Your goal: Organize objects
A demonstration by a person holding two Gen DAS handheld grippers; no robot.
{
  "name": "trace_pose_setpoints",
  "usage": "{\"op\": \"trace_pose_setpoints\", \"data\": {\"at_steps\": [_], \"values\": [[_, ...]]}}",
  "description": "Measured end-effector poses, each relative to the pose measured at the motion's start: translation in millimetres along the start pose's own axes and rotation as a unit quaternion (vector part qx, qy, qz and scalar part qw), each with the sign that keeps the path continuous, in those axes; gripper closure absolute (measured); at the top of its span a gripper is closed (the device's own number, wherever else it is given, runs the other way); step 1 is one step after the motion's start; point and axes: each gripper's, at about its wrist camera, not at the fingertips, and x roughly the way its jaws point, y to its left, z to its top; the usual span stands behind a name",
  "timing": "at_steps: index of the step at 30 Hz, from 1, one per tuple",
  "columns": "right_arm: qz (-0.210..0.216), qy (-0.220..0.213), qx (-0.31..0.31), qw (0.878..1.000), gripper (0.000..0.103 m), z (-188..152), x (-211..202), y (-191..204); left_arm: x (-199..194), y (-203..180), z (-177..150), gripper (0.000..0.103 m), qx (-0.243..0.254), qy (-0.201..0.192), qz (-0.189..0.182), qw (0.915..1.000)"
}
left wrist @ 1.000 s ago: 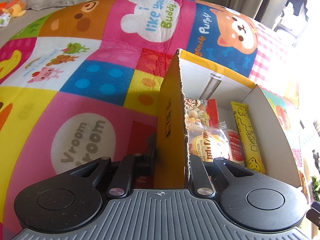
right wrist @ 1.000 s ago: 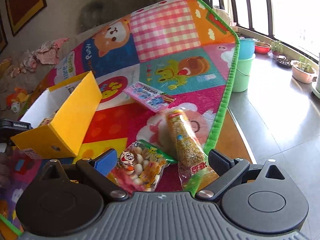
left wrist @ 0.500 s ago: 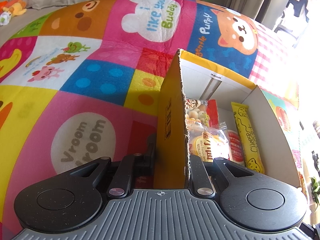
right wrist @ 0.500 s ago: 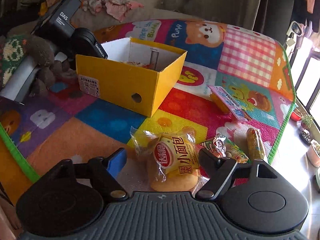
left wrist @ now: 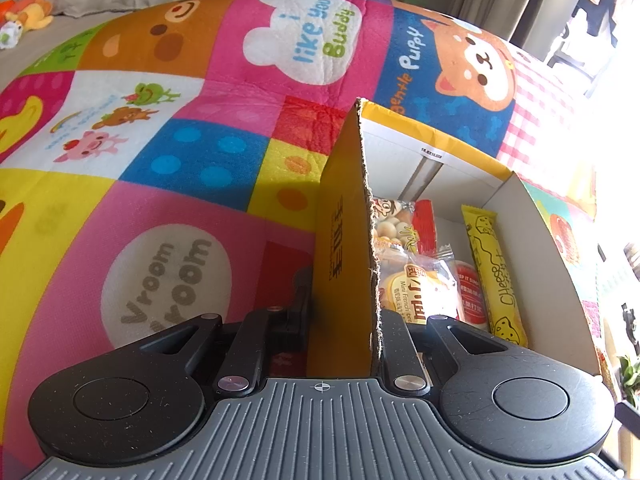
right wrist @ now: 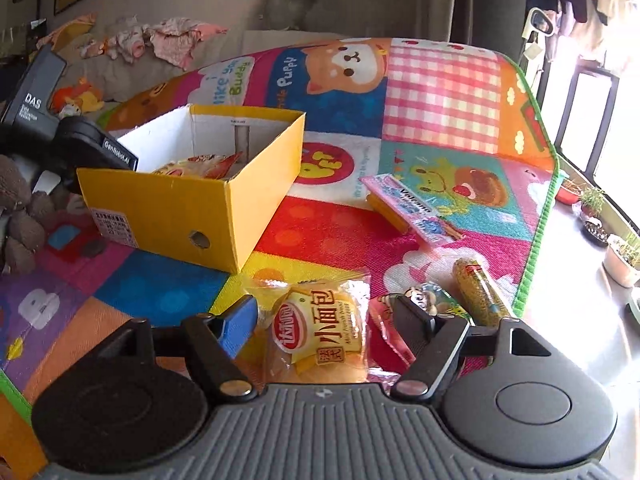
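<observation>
My left gripper (left wrist: 344,320): clamped on the near side wall of the yellow box (left wrist: 340,240), one finger outside the wall and one inside, the cardboard edge running up between them
My right gripper (right wrist: 324,316): jaws apart over the mat, blue-padded finger to the left and black finger to the right of a bread packet; they closed in within the last second and have just eased slightly wider, with the packet between them but the pads not pressing it
Bread packet (right wrist: 320,336): yellow wrapper with a red oval logo, lying flat on the play mat (right wrist: 440,92), directly between my right fingers
Snack bag (right wrist: 424,300): small bag printed with round biscuits, just right of the bread, partly behind my black finger
Long tube packet (right wrist: 480,292): yellowish, lying near the mat's green edge, beside the snack bag
Pink packet (right wrist: 408,204): flat on the mat, farther off, between the box and the mat's right edge
Yellow box, from the right wrist view (right wrist: 192,208): open-topped, white inside, standing on the mat to the far left of my right gripper, well apart from the bread
Inside the box: another bread packet (left wrist: 416,292), a biscuit bag (left wrist: 392,220), a red-labelled packet (left wrist: 472,296) and a yellow cheese stick (left wrist: 492,272) along the right wall
</observation>
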Motion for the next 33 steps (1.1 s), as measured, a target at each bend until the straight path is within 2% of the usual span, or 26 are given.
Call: {"op": "trace_pose_setpoints", "data": {"at_steps": [4,7,11,15,17,21,25,28,31,33], "values": [[-0.018,-0.017,0.037,0.999,0.027,2,-7,-23,0,0,0,0.086,0.000,0.000,0.001,1.0000],[-0.034,-0.004,0.077,0.996,0.027,2,-1,-43,0,0,0,0.086,0.000,0.000,0.001,1.0000],[-0.007,0.011,0.117,0.993,0.027,-4,3,-53,0,0,0,0.086,0.000,0.000,0.001,1.0000],[0.029,0.015,0.104,0.994,0.027,-8,-1,-44,0,0,0,0.086,0.000,0.000,0.000,1.0000],[0.032,0.011,0.089,0.995,0.027,-9,-5,-36,0,0,0,0.086,-0.001,0.001,0.001,1.0000],[0.000,0.003,0.079,0.997,0.027,-11,-13,-26,0,-1,1,0.086,0.001,0.003,0.002,1.0000],[-0.057,-0.006,0.102,0.993,0.025,-15,-22,-16,0,-2,2,0.086,0.001,0.005,0.005,1.0000],[-0.061,-0.008,0.128,0.990,0.022,-20,-29,-10,1,-3,2,0.086,0.012,0.006,0.005,0.9999],[-0.080,-0.031,0.102,0.991,0.021,-18,-35,1,0,-3,1,0.086,0.024,0.004,0.002,0.9997],[-0.087,-0.056,0.088,0.991,0.015,-17,-37,5,-1,-3,0,0.086,0.026,0.000,0.001,0.9997]]}}
